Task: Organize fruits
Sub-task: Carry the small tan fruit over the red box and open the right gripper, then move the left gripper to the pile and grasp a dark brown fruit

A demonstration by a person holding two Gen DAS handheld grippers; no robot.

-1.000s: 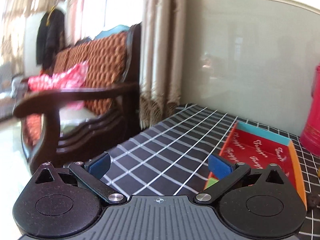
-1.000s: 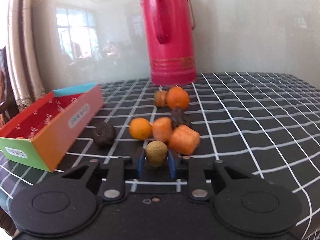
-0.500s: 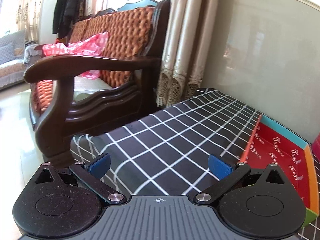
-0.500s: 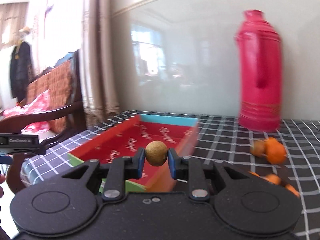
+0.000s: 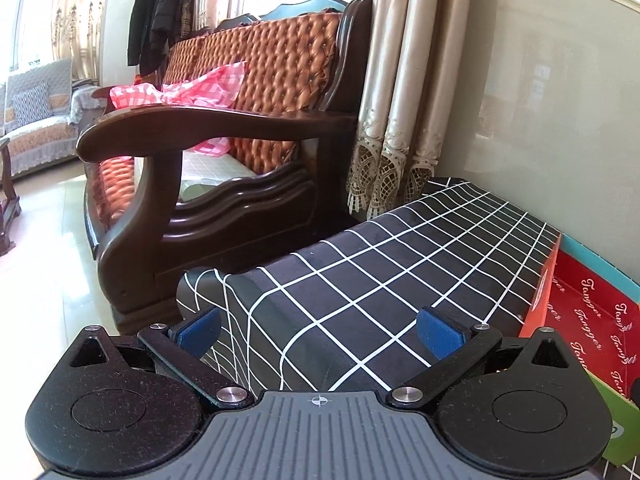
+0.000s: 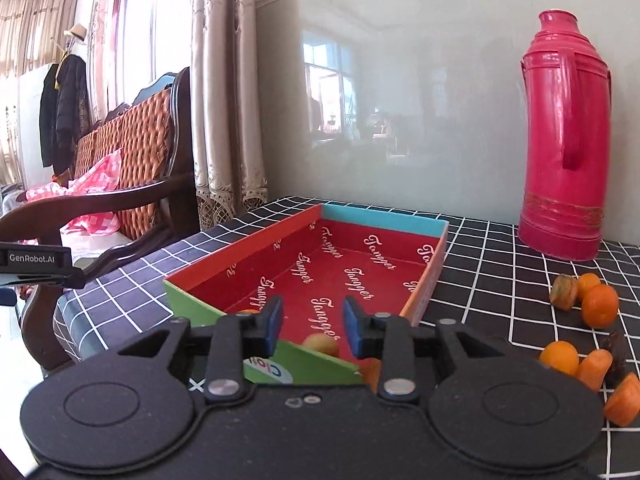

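My right gripper (image 6: 313, 322) is open and empty, held over the near end of the red-lined cardboard box (image 6: 384, 220). A small yellow-brown round fruit (image 6: 322, 345) lies on the box floor just below the fingers, with an orange one (image 6: 248, 312) partly hidden behind the left finger. Several orange fruits (image 6: 599, 305) and pieces, plus dark ones (image 6: 618, 350), lie on the checked tablecloth to the right of the box. My left gripper (image 5: 318, 334) is open and empty over the table's left end; the box (image 5: 588, 304) is at its right.
A tall red thermos (image 6: 566, 136) stands at the back right against the wall. A wooden sofa (image 5: 224, 128) with an orange cushion stands off the table's left edge (image 5: 208, 280), beside curtains (image 5: 400, 80). The left gripper's body (image 6: 36, 264) shows at the right view's left edge.
My right gripper swung left from the fruit pile to over the box, then opened and dropped the small round fruit into it. My left gripper drifted left, away from the box.
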